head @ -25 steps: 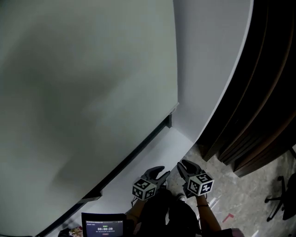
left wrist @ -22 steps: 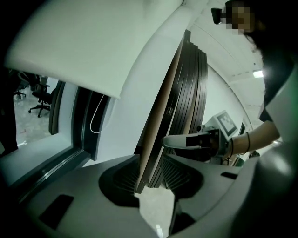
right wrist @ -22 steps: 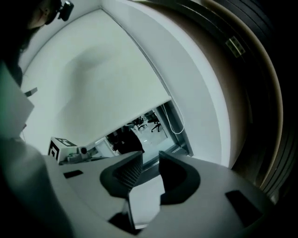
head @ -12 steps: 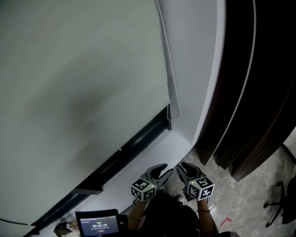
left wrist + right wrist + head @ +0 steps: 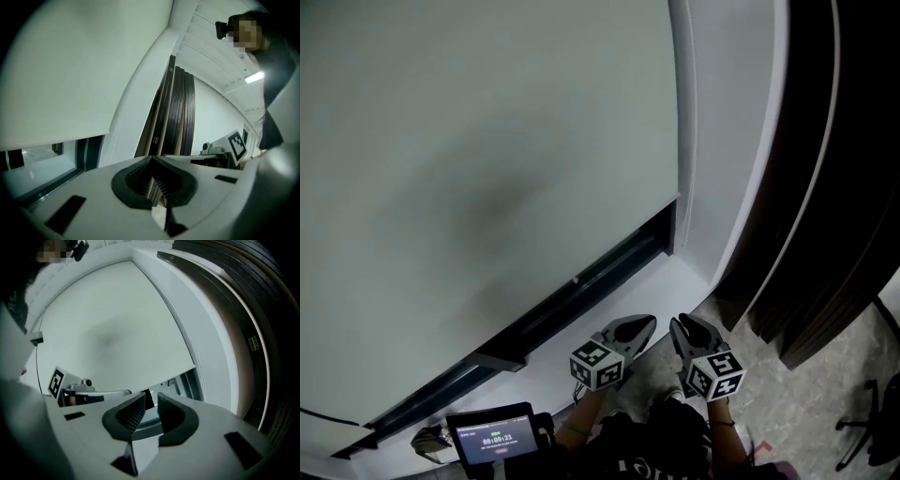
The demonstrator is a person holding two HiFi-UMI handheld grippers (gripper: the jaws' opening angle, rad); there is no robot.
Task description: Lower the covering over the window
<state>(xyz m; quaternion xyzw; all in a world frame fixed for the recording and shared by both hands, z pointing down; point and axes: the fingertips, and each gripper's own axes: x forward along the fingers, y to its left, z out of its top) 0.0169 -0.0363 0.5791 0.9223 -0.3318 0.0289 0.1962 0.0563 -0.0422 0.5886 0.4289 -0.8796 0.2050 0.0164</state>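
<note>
- Roller shade (image 5: 487, 169) covered most of the window; its bottom edge hung short of the sill (image 5: 534, 361), leaving a dark strip (image 5: 581, 281) of window uncovered.
- Dark wall panels (image 5: 834, 187) stood at the right.
- Left gripper (image 5: 647, 322) was clenched, empty, low by the sill.
- Right gripper (image 5: 678, 324) was just beside it, jaws closing, nothing between them.
- Small screen (image 5: 495, 439) sat bottom left.

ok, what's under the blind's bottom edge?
A narrow uncovered strip of window, its dark frame and the white sill below it. The blind covers the rest of the pane, so nothing behind it shows.
</note>
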